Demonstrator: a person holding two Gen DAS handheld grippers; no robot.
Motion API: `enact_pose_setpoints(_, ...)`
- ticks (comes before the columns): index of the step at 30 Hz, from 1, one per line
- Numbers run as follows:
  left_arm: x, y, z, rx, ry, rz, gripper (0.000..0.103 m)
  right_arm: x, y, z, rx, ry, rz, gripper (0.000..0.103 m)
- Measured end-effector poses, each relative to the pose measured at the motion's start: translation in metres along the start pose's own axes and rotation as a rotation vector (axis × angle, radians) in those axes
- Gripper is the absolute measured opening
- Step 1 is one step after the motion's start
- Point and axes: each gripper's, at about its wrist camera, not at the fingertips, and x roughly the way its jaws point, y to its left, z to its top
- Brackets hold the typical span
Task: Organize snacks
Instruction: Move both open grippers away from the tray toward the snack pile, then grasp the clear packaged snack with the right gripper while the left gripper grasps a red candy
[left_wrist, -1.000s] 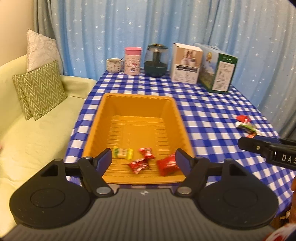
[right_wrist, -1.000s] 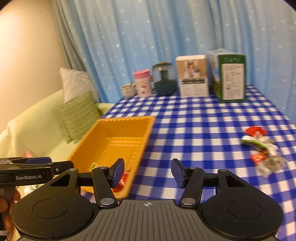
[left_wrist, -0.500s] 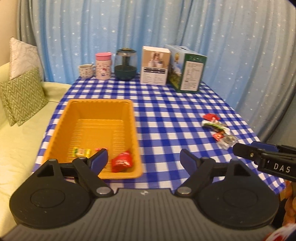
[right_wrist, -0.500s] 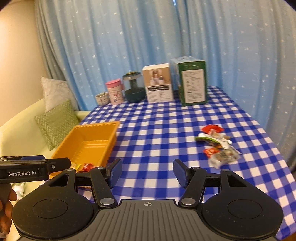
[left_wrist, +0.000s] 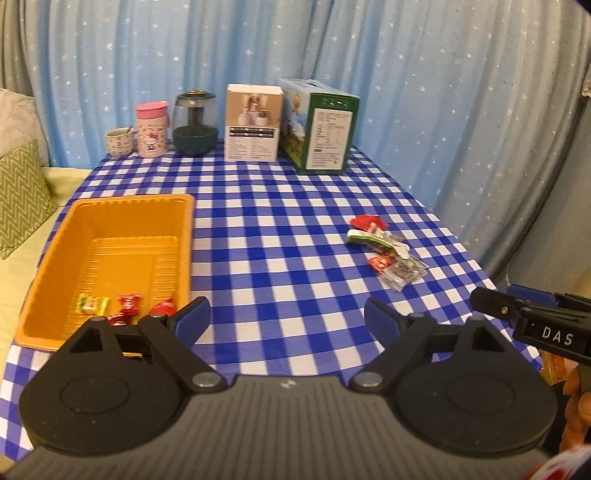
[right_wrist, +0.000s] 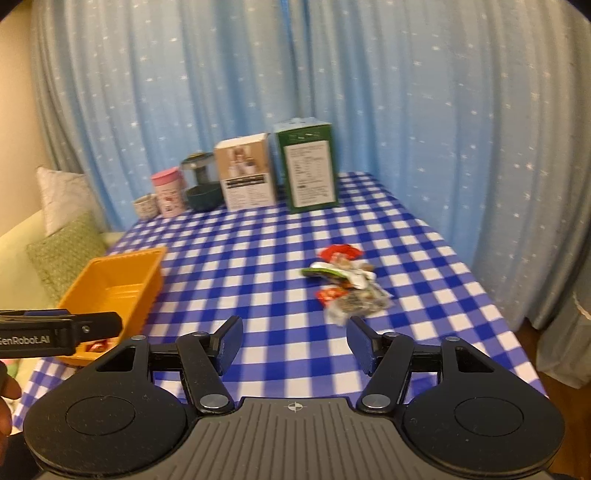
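a: both views had swung off the orange tray (left_wrist: 110, 236) since a second before, away to the right and toward the loose snacks; the tray had slid to the left of each picture.

b: and the fingers?

a: the left gripper (left_wrist: 286, 317) was spreading wider, nothing between its pads. the right gripper (right_wrist: 293, 341) stood partly apart, also empty, with its tips just short of the snack pile (right_wrist: 345, 286).

b: where did the snacks lie?

a: some wrapped pieces (left_wrist: 125, 304) already sat in the tray's near end. the rest lay heaped on the checked cloth (left_wrist: 277, 240), well apart from the tray. boxes (left_wrist: 288, 125) and cups stood at the far edge by the curtain.

b: what could have gone wrong?

a: i judged the wrappers overlapped, so a pinch might have lifted two, or dragged the clear packet (left_wrist: 402, 271) toward the table's right edge. the blur in the right view hinted at haste, which would worsen aim.
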Motion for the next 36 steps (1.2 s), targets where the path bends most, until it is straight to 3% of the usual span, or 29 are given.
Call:
enact_pose_setpoints(16, 0.064, -0.047, 0.010, 0.088, 0.033, -0.054, 0.089, 0.032, -0.065, 0.000, 0.099, 0.036, -0.080, 0.063)
enact_pose_setpoints(36, 0.177, -0.036, 0.031, 0.143, 0.089, -0.009, 0.089, 0.163, -0.084, 0.005, 0.189, 0.123, -0.043, 0.063)
